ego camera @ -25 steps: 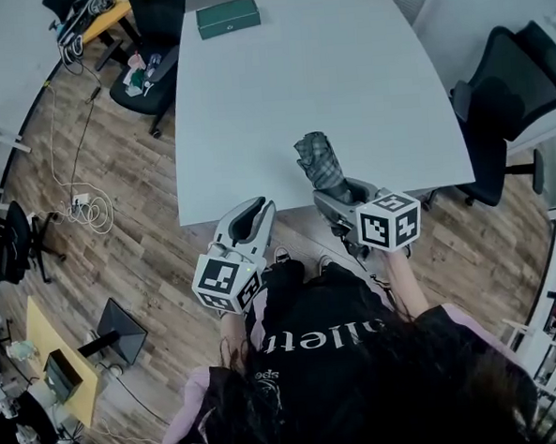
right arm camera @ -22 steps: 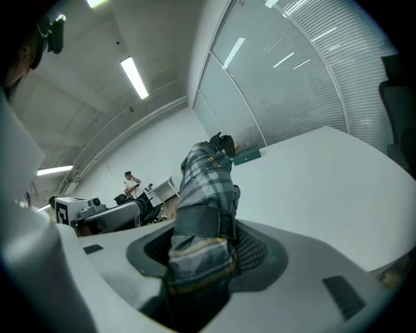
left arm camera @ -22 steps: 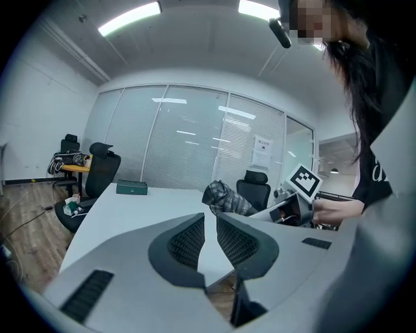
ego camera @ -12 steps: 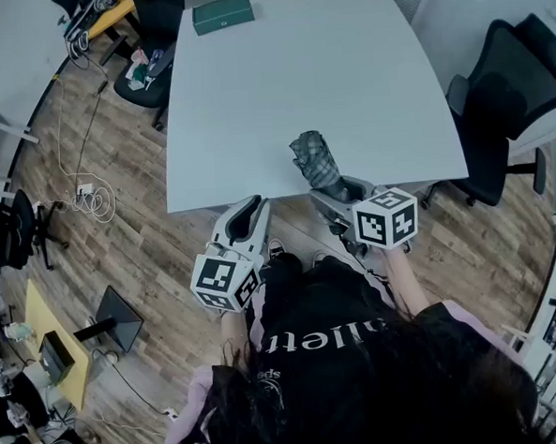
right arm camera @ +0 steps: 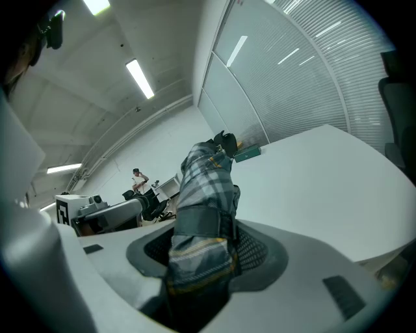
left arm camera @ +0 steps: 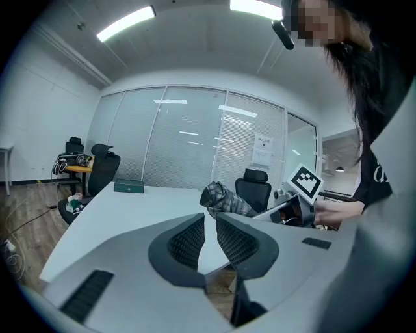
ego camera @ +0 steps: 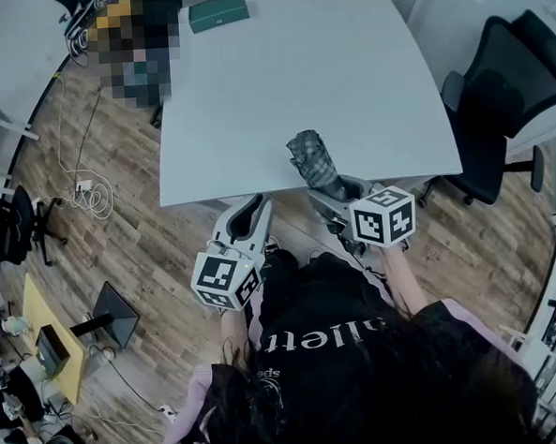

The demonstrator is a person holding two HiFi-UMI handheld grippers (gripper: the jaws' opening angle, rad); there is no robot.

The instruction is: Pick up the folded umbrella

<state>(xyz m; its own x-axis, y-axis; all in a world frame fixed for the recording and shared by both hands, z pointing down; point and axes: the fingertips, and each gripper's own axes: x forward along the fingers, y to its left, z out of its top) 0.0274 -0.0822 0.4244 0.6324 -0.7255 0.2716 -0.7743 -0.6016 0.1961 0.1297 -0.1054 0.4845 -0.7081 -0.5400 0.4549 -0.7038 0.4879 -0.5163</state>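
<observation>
One risk remained: the right gripper's (ego camera: 338, 190) jaws pinched only the strapped end of the plaid folded umbrella (ego camera: 314, 158), which was held over the tabletop's (ego camera: 297, 74) near edge, so the slack cloth might slip free. The left gripper's (ego camera: 250, 210) jaws sat nearly together and empty. No print on the umbrella was legible.

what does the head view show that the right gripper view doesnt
Only the head view: loose cables on the floor and the right gripper's own marker cube. Only the right gripper view: the strap around the folded umbrella where the fingers clamp it, plus ceiling lights. Both: the umbrella, the white table and the green box.
</observation>
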